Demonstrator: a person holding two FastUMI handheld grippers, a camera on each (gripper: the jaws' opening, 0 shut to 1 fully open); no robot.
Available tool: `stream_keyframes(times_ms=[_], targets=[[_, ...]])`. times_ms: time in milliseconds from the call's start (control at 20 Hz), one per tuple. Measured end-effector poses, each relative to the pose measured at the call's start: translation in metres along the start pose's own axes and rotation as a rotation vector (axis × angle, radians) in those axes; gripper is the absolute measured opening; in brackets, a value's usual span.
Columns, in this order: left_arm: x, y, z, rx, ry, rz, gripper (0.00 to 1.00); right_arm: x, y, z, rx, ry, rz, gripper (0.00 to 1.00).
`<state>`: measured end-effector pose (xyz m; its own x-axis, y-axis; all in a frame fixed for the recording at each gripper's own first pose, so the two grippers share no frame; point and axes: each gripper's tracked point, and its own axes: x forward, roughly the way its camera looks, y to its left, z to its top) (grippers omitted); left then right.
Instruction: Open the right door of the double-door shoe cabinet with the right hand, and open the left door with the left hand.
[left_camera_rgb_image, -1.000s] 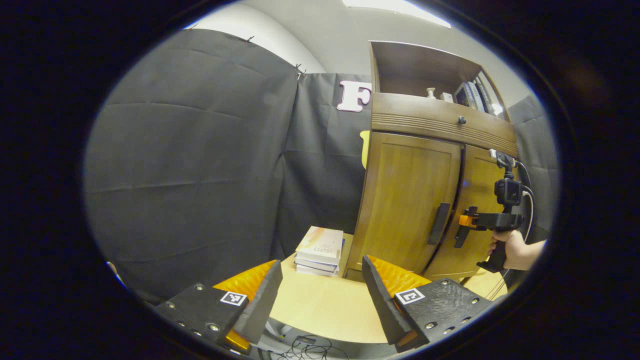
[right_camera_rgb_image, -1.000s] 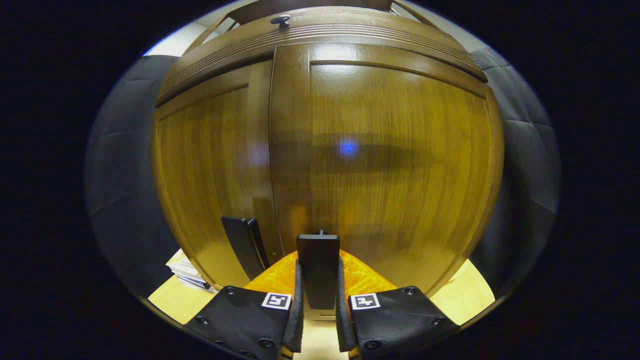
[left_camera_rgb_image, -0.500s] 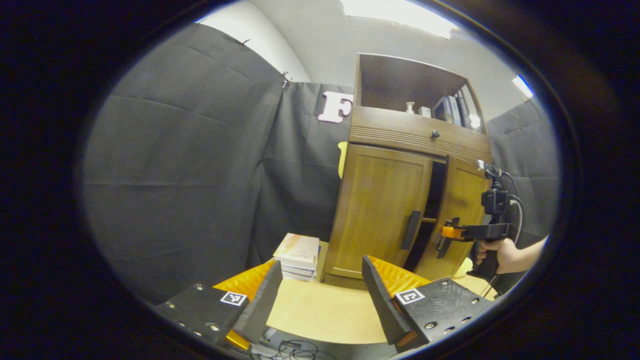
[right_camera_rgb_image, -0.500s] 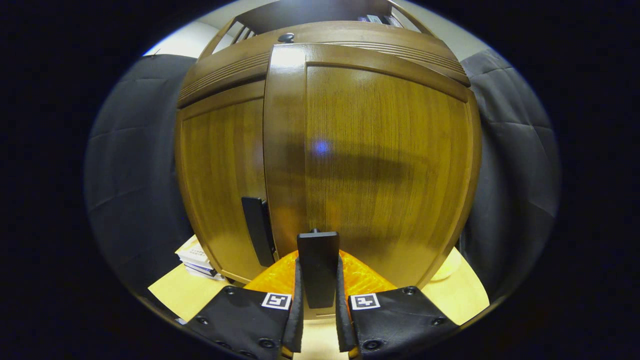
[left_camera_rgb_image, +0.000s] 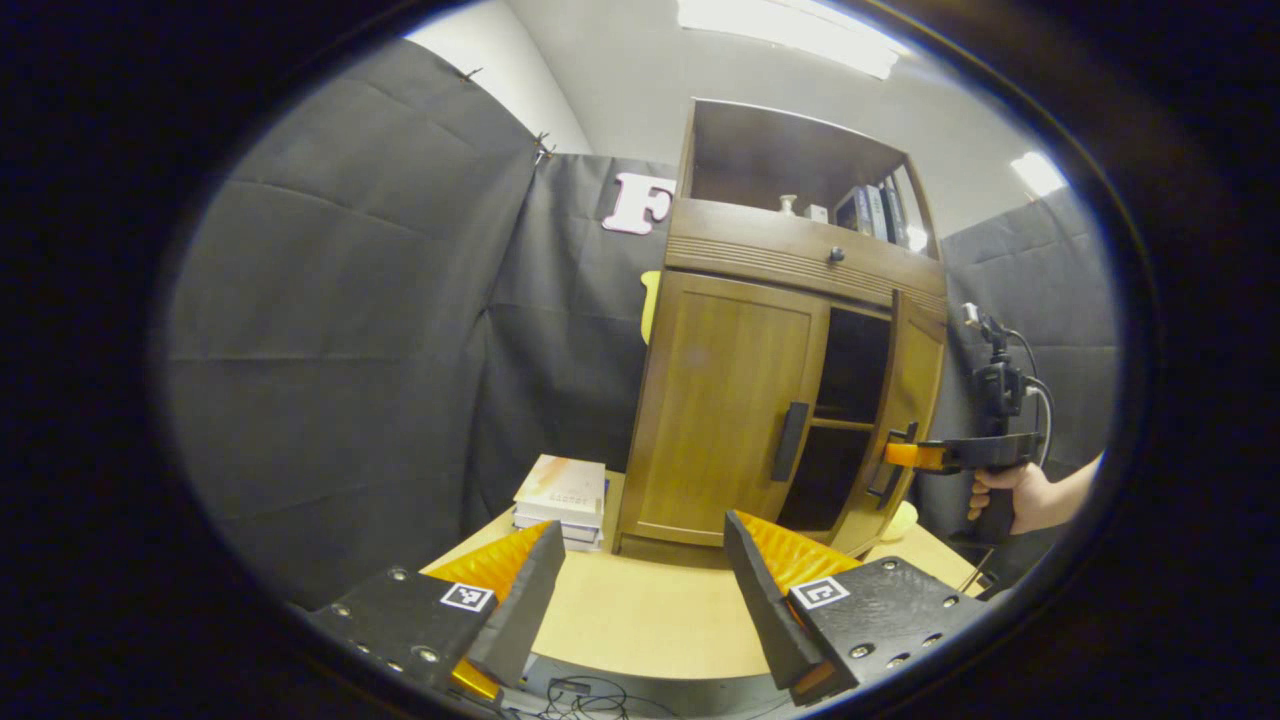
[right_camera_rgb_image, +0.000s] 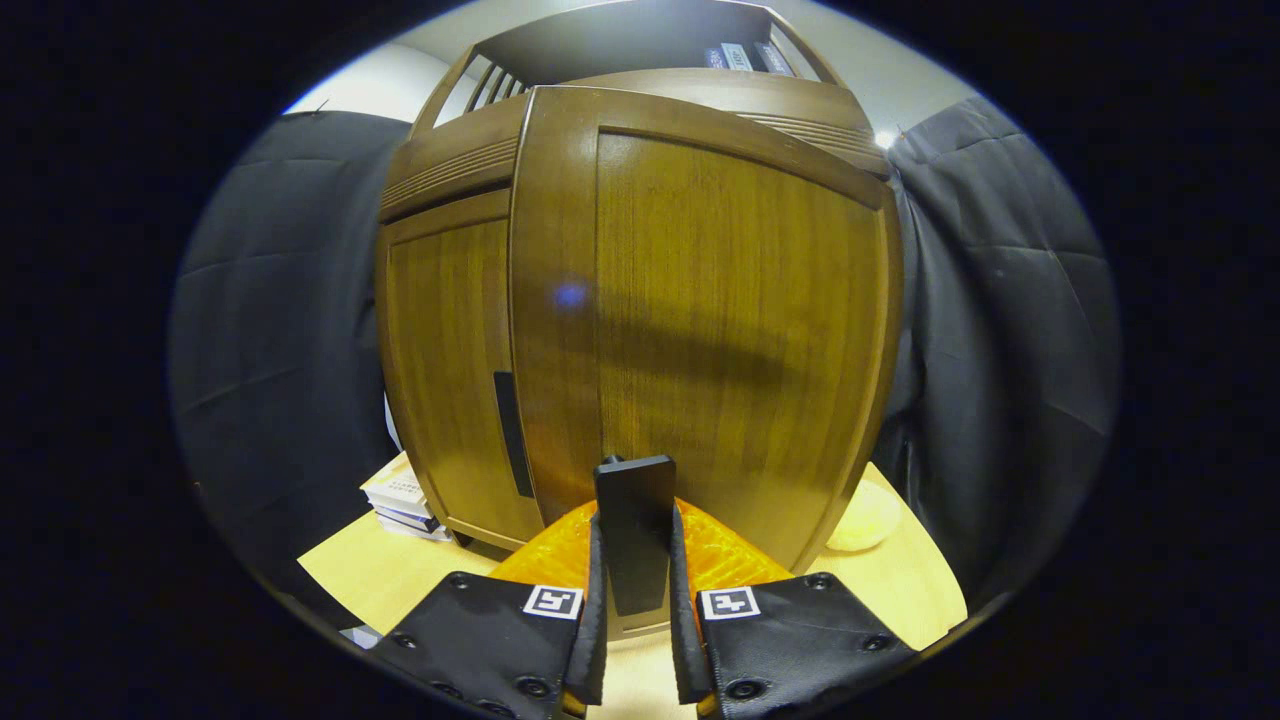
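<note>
Cabinet (left_camera_rgb_image: 760, 400) at far side of table (left_camera_rgb_image: 640, 620). Right door (right_camera_rgb_image: 720, 330) swung partly ajar, right gripper (right_camera_rgb_image: 636, 560) clamped on its handle (right_camera_rgb_image: 636, 530). Left door (left_camera_rgb_image: 725, 410) closed; left gripper (left_camera_rgb_image: 640, 590) spread wide, empty, well short. Doors judged rigid, hinged, light — best held at the upright handle (left_camera_rgb_image: 789, 441), smooth and possibly slippery.
</note>
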<state>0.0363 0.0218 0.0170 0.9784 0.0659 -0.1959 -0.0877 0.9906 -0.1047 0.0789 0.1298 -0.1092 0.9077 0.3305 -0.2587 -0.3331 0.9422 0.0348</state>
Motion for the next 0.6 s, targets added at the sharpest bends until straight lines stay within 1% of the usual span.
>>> stream_keyframes(times_ms=[150, 200, 250, 350, 500, 600], targets=[[0.018, -0.013, 0.003, 0.003, -0.008, -0.041, 0.94, -0.014, -0.009, -0.006, -0.017, -0.004, -0.01, 0.28], [0.028, -0.021, 0.002, 0.002, -0.008, -0.057, 0.94, -0.021, -0.012, -0.01, -0.02, -0.005, -0.01, 0.29], [0.034, -0.028, 0.0, 0.002, -0.008, -0.073, 0.94, -0.026, -0.015, -0.012, -0.016, 0.003, -0.013, 0.28], [0.042, -0.038, -0.002, 0.007, -0.008, -0.096, 0.94, -0.032, -0.022, -0.016, -0.012, 0.012, -0.003, 0.28], [0.061, -0.062, 0.006, 0.008, -0.013, -0.114, 0.94, -0.044, -0.03, -0.02, 0.009, 0.014, 0.026, 0.28], [0.069, -0.076, 0.011, 0.011, -0.023, -0.109, 0.94, -0.051, -0.037, -0.023, -0.007, 0.021, 0.041, 0.28]])
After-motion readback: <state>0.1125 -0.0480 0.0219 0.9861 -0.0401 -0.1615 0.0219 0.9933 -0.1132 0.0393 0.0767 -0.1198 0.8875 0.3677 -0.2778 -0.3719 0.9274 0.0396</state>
